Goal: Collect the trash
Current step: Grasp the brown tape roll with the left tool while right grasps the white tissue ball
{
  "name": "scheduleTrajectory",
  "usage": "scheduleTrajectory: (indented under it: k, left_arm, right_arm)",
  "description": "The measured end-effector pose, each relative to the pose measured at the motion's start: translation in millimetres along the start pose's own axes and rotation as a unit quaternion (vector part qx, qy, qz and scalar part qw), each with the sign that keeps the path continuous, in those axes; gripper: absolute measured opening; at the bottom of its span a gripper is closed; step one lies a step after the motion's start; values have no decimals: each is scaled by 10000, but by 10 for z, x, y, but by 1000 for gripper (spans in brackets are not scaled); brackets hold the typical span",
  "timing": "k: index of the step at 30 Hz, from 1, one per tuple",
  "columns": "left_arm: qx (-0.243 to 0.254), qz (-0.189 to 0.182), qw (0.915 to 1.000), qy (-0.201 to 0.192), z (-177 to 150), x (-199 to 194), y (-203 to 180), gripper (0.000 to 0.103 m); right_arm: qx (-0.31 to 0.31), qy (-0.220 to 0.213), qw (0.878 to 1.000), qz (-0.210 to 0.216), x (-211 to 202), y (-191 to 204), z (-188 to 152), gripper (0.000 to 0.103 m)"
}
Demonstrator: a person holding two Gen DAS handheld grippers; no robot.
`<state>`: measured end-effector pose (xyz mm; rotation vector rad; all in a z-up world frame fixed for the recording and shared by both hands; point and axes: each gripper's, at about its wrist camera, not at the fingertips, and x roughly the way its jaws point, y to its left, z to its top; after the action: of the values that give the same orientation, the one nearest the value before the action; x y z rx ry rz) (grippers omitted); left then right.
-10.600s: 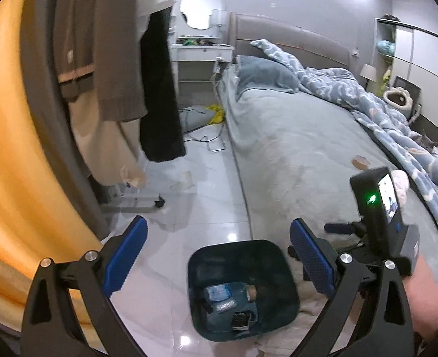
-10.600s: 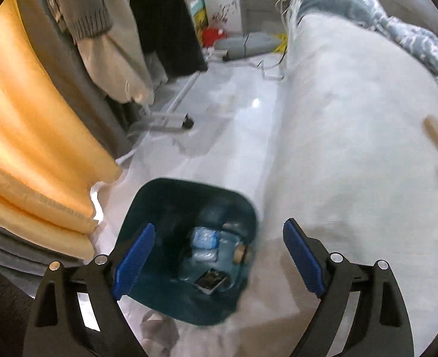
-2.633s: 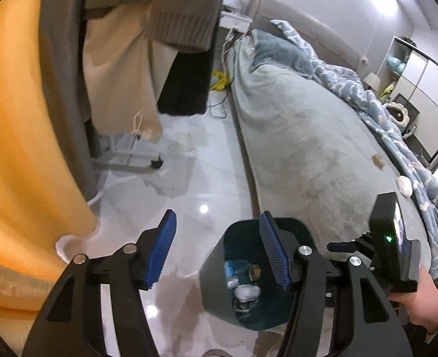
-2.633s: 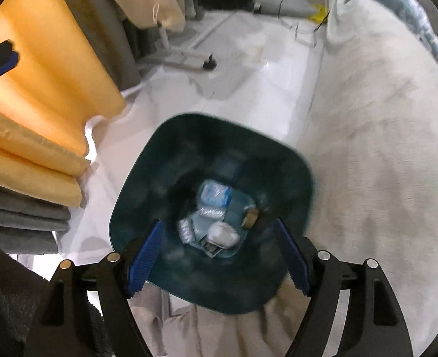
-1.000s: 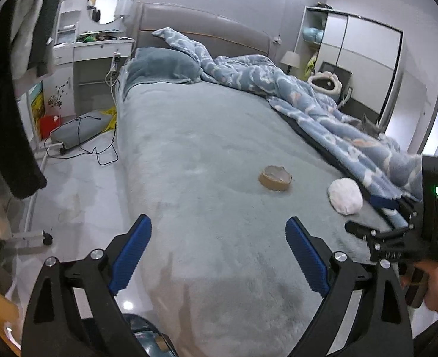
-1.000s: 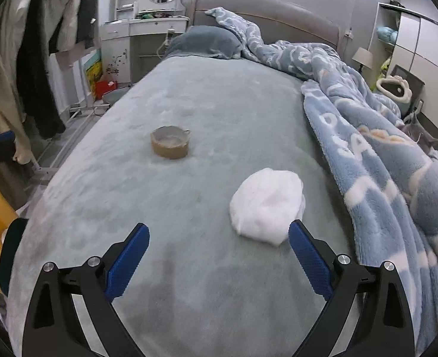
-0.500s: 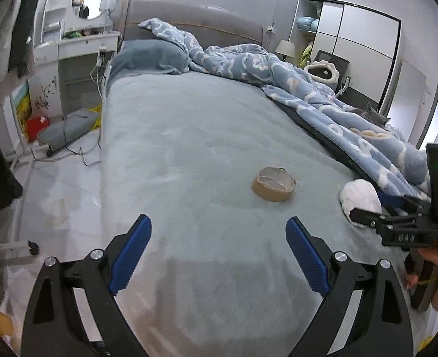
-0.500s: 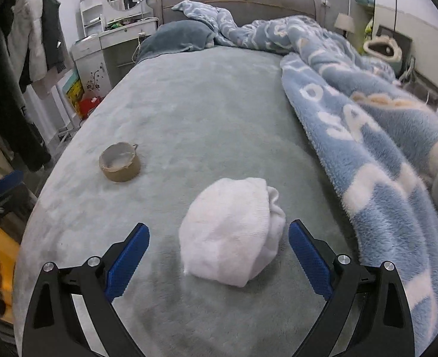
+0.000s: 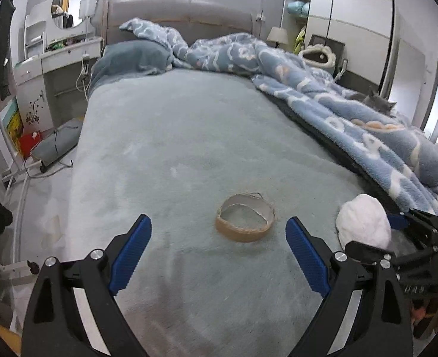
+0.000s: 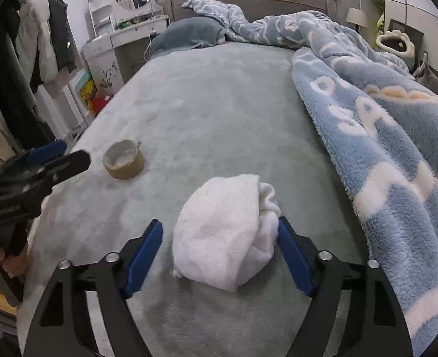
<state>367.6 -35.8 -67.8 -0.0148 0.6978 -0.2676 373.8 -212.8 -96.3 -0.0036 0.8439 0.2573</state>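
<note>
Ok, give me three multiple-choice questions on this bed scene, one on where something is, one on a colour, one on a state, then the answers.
1. Where does the cardboard tape roll lie?
A. on the grey bedspread
B. on the floor
C. on the blue blanket

2. What colour is the crumpled cloth wad?
A. red
B. white
C. black

3. How is the right gripper placed?
A. shut on the tape roll
B. its jaws on either side of the wad
C. inside a bin

Answers: A, it rests on the bedspread before the left gripper; B, plainly white; B, a blue pad sits on each side.

tape rolls [image 9: 245, 221]: 1 | white wads [image 10: 226, 254]: 1 | pillows [image 9: 132, 58]: 1
</note>
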Motion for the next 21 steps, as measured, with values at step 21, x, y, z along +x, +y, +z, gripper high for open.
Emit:
scheduleTrajectory:
  k: [21]
  left_arm:
    - [-29, 205, 9985, 512, 19, 559, -191, 75]
  right_arm:
    - [600, -268, 9964, 533, -206, -343, 47, 56]
